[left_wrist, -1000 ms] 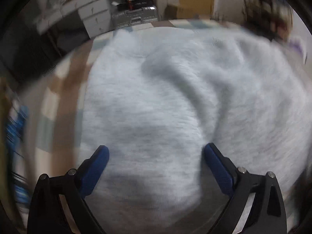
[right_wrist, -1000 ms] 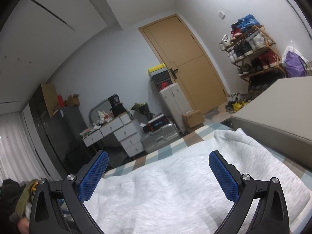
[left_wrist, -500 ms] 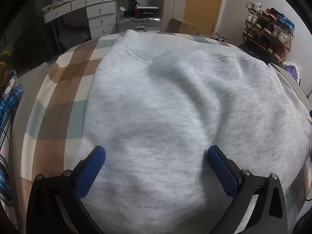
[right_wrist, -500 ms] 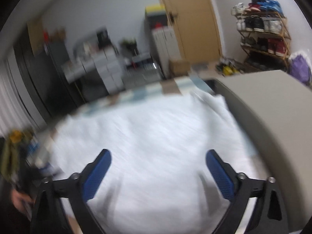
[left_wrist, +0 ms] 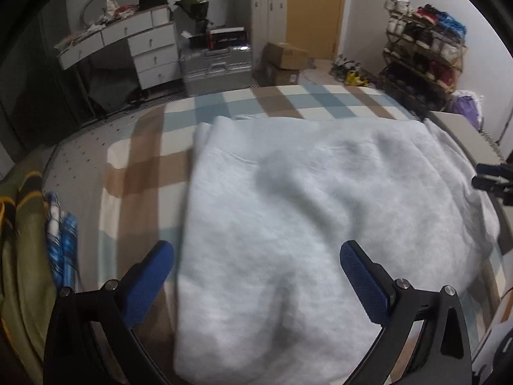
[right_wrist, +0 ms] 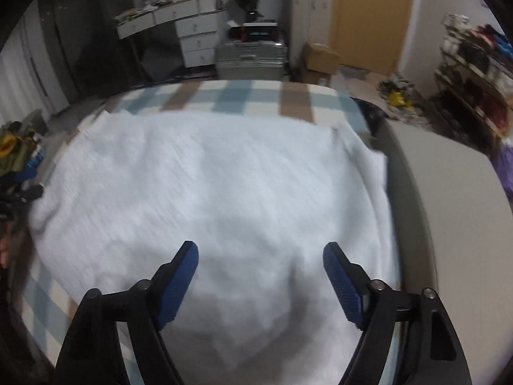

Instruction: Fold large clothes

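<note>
Left wrist view: a pale grey sweatshirt (left_wrist: 307, 224) is seen spread flat on a checked blanket (left_wrist: 144, 173) covering the bed, and the left gripper (left_wrist: 256, 276) is held above its near edge with the jaws spread wide and nothing between them. In the right wrist view, the same sweatshirt (right_wrist: 205, 199) is shown beneath the right gripper (right_wrist: 260, 269), whose jaws are likewise parted and empty. A pile of clothes (left_wrist: 29, 240) is seen at the bed's left side.
</note>
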A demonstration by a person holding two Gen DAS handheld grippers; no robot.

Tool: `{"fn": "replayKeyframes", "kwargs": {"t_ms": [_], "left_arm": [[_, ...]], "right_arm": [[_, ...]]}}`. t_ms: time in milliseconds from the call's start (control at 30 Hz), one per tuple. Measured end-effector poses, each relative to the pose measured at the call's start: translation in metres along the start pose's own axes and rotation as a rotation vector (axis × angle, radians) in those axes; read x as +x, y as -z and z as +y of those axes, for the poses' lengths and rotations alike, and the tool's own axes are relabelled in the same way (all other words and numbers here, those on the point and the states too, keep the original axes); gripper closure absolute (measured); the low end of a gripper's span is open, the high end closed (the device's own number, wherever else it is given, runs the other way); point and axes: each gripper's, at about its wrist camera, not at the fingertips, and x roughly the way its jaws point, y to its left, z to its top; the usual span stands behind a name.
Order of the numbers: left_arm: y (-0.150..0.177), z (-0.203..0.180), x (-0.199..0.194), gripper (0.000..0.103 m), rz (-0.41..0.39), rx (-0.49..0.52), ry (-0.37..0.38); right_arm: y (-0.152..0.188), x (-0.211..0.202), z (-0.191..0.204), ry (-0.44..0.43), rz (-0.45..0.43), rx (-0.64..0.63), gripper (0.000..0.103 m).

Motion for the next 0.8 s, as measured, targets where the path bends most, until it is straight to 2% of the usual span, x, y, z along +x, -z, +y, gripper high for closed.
{"fn": "replayKeyframes", "kwargs": {"t_ms": [67, 133, 167, 200, 233, 267, 300, 367, 400, 467, 533, 600, 700, 767, 800], "left_arm": [[-0.012, 0.008, 0.015, 0.002, 0.033, -0.023, -0.019], [-0.02, 0.014, 0.028, 0.002, 0.063, -0.033, -0.015], [-0.025, 0.018, 0.036, 0.002, 0.084, -0.05, -0.027], [-0.028, 0.021, 0.043, 0.002, 0.101, -0.054, -0.033], [-0.029, 0.022, 0.051, 0.002, 0.12, -0.052, -0.03], [-0.029, 0.025, 0.061, 0.002, 0.15, -0.053, -0.021], [-0.028, 0.028, 0.069, 0.002, 0.182, -0.064, -0.034], [-0.027, 0.033, 0.079, 0.004, 0.229, -0.071, -0.042], [-0.027, 0.035, 0.077, 0.006, 0.218, -0.075, -0.025], [-0.03, 0.041, 0.066, 0.006, 0.181, -0.092, -0.019], [-0.035, 0.045, 0.063, 0.005, 0.174, -0.086, 0.009], [-0.041, 0.05, 0.074, 0.005, 0.202, -0.08, -0.015], [-0.04, 0.052, 0.104, 0.005, 0.294, -0.056, -0.013], [-0.037, 0.059, 0.114, 0.005, 0.313, -0.12, 0.067], [-0.036, 0.059, 0.113, 0.006, 0.308, -0.139, 0.077]], "right_arm": [[-0.03, 0.014, 0.004, -0.041, -0.01, 0.008, 0.022], [-0.056, 0.045, 0.005, -0.044, 0.037, 0.023, 0.023], [-0.065, 0.066, 0.005, -0.074, 0.077, 0.033, 0.026], [-0.065, 0.085, 0.003, -0.09, 0.123, 0.037, 0.028], [-0.064, 0.108, 0.004, -0.075, 0.192, 0.033, 0.026], [-0.057, 0.122, 0.006, -0.061, 0.221, 0.017, 0.024], [-0.053, 0.121, 0.013, -0.034, 0.191, -0.03, 0.026], [-0.056, 0.117, 0.015, -0.026, 0.219, -0.057, 0.03], [-0.057, 0.109, 0.01, -0.034, 0.219, -0.051, 0.043], [-0.062, 0.083, -0.007, -0.026, 0.161, -0.046, 0.041], [-0.059, 0.06, -0.033, 0.039, 0.102, -0.03, 0.028], [-0.056, 0.053, -0.06, 0.11, 0.09, -0.006, 0.029], [-0.046, 0.07, -0.095, 0.206, 0.153, 0.042, 0.029], [-0.044, 0.093, -0.103, 0.201, 0.219, 0.049, 0.03], [-0.041, 0.103, -0.105, 0.183, 0.251, 0.048, 0.03]]}}
